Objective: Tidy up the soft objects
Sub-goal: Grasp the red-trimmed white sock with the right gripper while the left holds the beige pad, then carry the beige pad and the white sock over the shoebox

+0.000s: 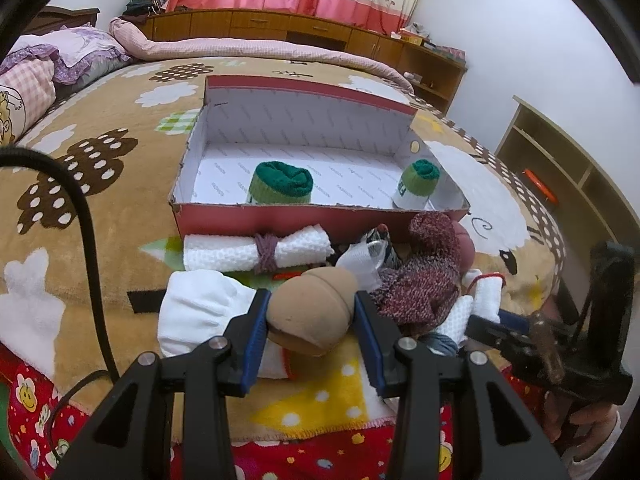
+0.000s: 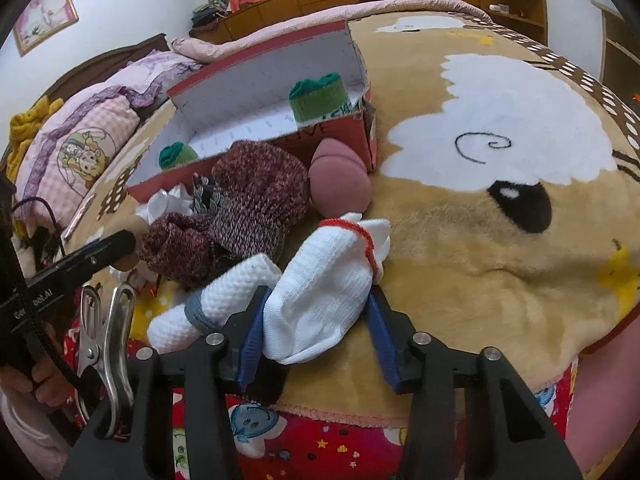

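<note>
My left gripper (image 1: 310, 312) is shut on a tan makeup sponge (image 1: 310, 316) in front of the red cardboard box (image 1: 280, 222). Two green rolled socks (image 1: 280, 184) (image 1: 418, 184) stand inside the box. My right gripper (image 2: 316, 312) is shut on a white sock with a red band (image 2: 320, 280). A maroon knit piece (image 2: 248, 208), a pink sponge (image 2: 340, 184) and a white rolled cloth (image 2: 224, 304) lie beside it. A white rolled towel tied with purple yarn (image 1: 256, 250) lies against the box front.
The bed is covered by a tan sheep-pattern blanket (image 2: 500, 240). Pillows (image 1: 48, 64) lie at the far left. Wooden cabinets (image 1: 280, 26) and shelves (image 1: 560, 168) line the walls. A metal clip (image 2: 104, 336) hangs beside my right gripper.
</note>
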